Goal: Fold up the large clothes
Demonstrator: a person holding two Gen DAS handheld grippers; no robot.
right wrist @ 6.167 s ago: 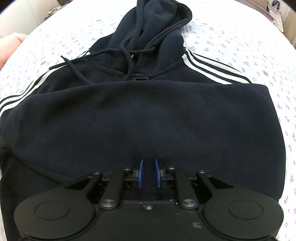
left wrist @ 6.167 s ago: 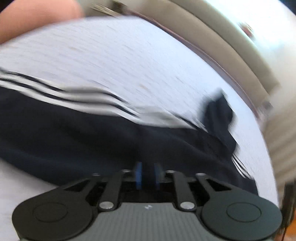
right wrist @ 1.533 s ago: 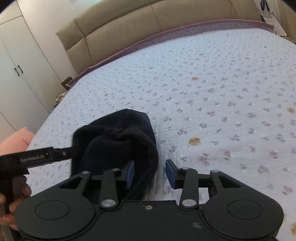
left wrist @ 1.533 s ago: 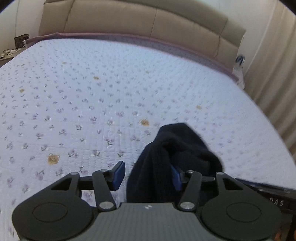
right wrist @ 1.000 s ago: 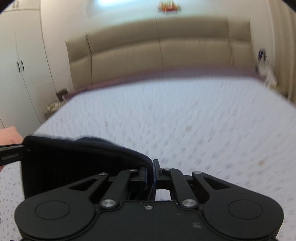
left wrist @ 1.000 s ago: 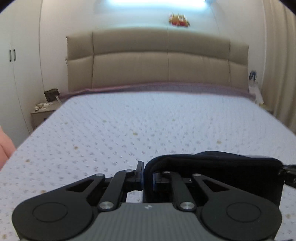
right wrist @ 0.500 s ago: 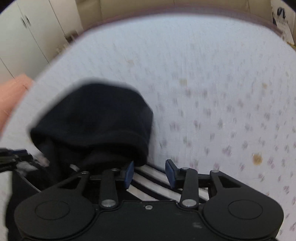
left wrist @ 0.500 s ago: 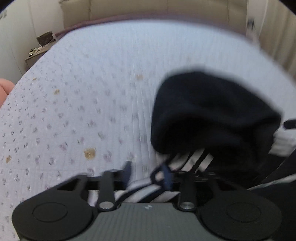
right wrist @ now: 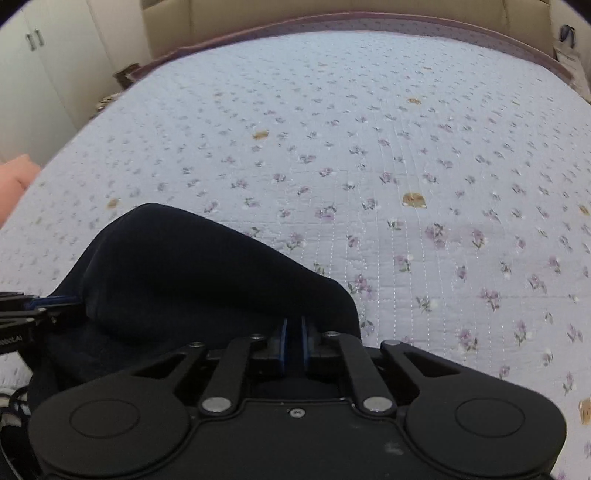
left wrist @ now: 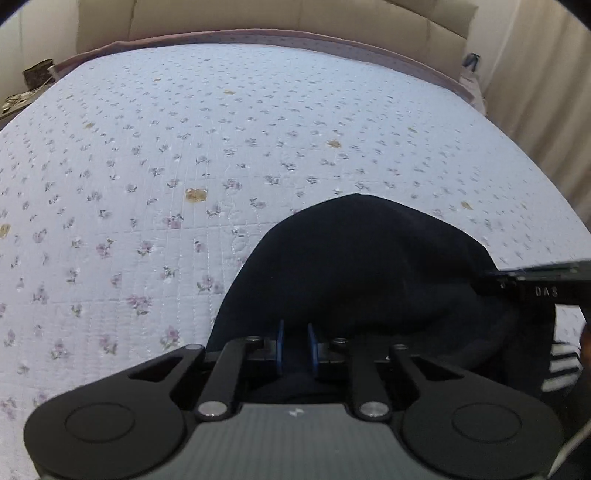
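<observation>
A dark navy hoodie [left wrist: 369, 266] lies bunched on the bed, its rounded fold bulging just beyond both grippers. White stripes [left wrist: 561, 365] of it show at the right edge of the left wrist view. My left gripper [left wrist: 295, 347] points down at the near edge of the fold, jaws closing to a narrow gap with dark cloth between the blue pads. My right gripper [right wrist: 293, 339] has its pads almost together, pinching the hoodie [right wrist: 192, 266] at its right edge. Each gripper's finger also reaches into the other's view, the right gripper [left wrist: 535, 290] and the left gripper [right wrist: 26, 317].
The bed's pale floral quilt [left wrist: 184, 155] stretches wide beyond the hoodie to a beige padded headboard [left wrist: 258, 18]. White wardrobe doors [right wrist: 33, 66] and a nightstand [left wrist: 22, 88] stand at the left, a curtain [left wrist: 546, 92] at the right. A person's arm [right wrist: 14, 181] shows at the left edge.
Both grippers have dropped and tipped down toward the bed. Half a second ago their jaws stood open over the striped cloth; now both have narrowed onto the dark fabric.
</observation>
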